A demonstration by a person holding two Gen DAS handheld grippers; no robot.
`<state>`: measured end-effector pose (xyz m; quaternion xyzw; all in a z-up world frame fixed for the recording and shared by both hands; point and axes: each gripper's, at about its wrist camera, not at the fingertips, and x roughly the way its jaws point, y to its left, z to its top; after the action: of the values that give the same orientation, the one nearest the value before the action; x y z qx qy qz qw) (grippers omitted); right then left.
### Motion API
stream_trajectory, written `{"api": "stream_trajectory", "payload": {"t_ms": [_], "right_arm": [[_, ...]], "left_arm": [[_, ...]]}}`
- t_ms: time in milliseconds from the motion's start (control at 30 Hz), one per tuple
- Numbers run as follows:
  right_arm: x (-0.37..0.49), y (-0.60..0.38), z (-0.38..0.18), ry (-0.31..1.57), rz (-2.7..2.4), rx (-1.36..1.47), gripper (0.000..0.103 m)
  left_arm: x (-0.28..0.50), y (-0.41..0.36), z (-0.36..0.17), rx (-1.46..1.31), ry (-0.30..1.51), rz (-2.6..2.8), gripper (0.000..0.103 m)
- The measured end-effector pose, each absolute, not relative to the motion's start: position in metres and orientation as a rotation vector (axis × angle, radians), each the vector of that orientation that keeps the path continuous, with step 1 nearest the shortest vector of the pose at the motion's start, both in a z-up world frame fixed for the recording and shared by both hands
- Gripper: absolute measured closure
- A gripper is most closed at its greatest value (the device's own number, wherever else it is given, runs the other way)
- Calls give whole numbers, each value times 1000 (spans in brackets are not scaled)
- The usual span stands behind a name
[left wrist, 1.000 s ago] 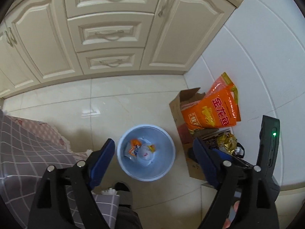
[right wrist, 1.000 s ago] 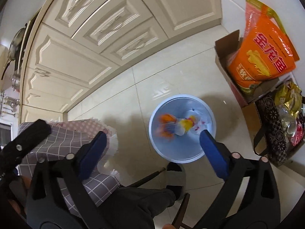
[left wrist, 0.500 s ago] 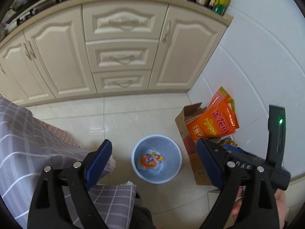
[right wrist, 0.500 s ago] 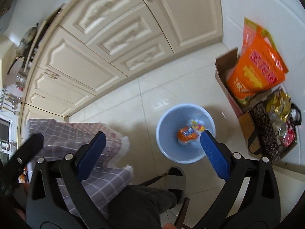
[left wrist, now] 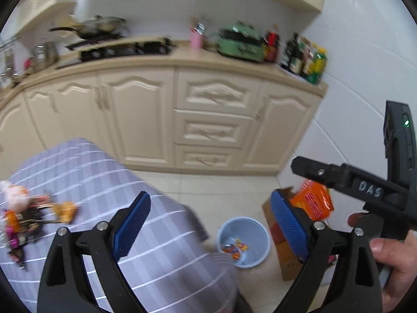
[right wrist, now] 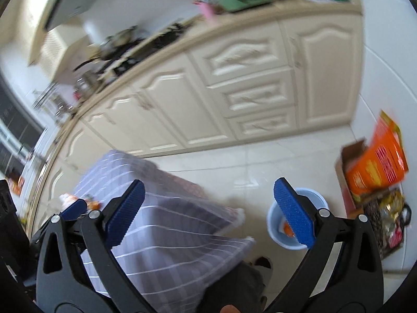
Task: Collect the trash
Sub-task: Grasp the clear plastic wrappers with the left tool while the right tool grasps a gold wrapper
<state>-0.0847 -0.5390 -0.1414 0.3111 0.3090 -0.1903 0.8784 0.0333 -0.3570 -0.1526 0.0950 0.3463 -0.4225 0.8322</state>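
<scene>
A light blue bin (left wrist: pixel 243 240) stands on the tiled floor beside the table and holds orange and white wrappers (left wrist: pixel 234 248); it also shows in the right wrist view (right wrist: pixel 292 237), partly behind a finger. Several wrappers (left wrist: pixel 34 215) lie on the grey checked tablecloth (left wrist: pixel 146 221) at the far left. My left gripper (left wrist: pixel 211 227) is open and empty above the table's edge. My right gripper (right wrist: pixel 208 212) is open and empty, high over the cloth and floor. The right gripper's body (left wrist: pixel 365 190) shows at the right of the left wrist view.
Cream kitchen cabinets (left wrist: pixel 213 125) run along the back under a cluttered counter. A cardboard box (right wrist: pixel 349 172) with an orange bag (right wrist: pixel 378 161) and a dark bag of packets (right wrist: pixel 388 221) stand against the white wall right of the bin.
Both grippers have risen and tilted up from over the bin. The counter and tabletop with wrappers have come into view; the bin now looks small and low. Both stay open.
</scene>
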Motion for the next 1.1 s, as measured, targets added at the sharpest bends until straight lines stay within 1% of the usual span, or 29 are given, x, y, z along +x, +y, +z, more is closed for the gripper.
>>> {"api": "stream_trajectory", "payload": {"t_ms": [267, 433, 533, 767, 933, 1100], "right_arm": [[-30, -451, -105, 648, -220, 518, 6], [3, -399, -100, 674, -135, 444, 6], [28, -364, -106, 711, -74, 385, 6], [79, -320, -144, 817, -30, 267, 6], [103, -310, -175, 890, -41, 217, 6], [117, -314, -193, 927, -52, 196, 6]], "left_arm": [[59, -245, -124, 139, 643, -728, 10], [70, -184, -121, 136, 607, -614, 10], [79, -148, -126, 143, 601, -529, 10], [123, -70, -165, 105, 682, -340, 10], [166, -40, -200, 61, 751, -270, 10], [206, -38, -227, 53, 802, -247, 10]]}}
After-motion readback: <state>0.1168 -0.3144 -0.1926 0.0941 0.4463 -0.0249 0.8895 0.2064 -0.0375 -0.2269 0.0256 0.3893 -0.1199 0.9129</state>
